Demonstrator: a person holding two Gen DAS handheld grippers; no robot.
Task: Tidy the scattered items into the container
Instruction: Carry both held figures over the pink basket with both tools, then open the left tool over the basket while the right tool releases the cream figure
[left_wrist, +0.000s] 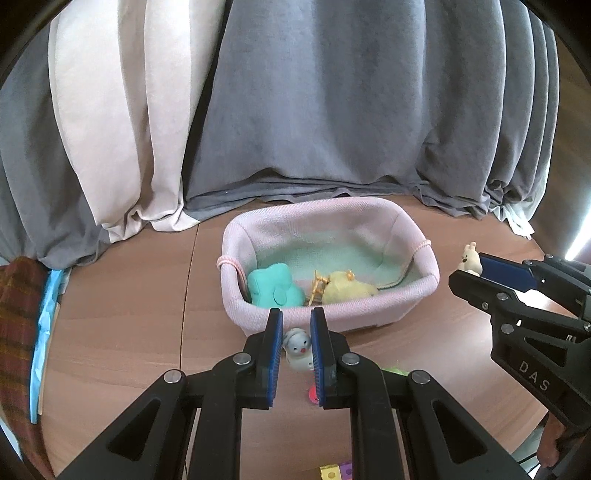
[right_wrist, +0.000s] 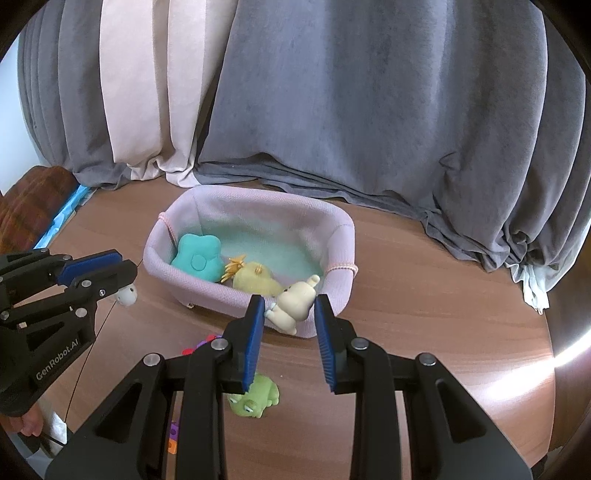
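Observation:
A pink knitted basket (left_wrist: 332, 206) (right_wrist: 258, 195) with a teal lining stands on the brown table. It holds a teal flower-shaped toy (left_wrist: 273, 288) (right_wrist: 199, 258), a yellow plush (left_wrist: 349, 288) (right_wrist: 256, 282) and a gold clip (left_wrist: 317, 288). My left gripper (left_wrist: 296, 321) (right_wrist: 129, 271) is shut on a small grey-white figurine (left_wrist: 297, 347) (right_wrist: 125, 295), just before the basket's near wall. My right gripper (right_wrist: 290, 306) (left_wrist: 465, 273) is shut on a cream rabbit figurine (right_wrist: 295, 302) (left_wrist: 471, 258) by the basket's right end.
A green frog toy (right_wrist: 255, 398), a pink round piece (left_wrist: 312, 393) and coloured blocks (left_wrist: 336, 470) lie on the table near me. Grey and pink curtains (left_wrist: 332, 110) hang close behind the basket. A blue packet (left_wrist: 44, 325) and plaid cloth (left_wrist: 14, 314) line the left edge.

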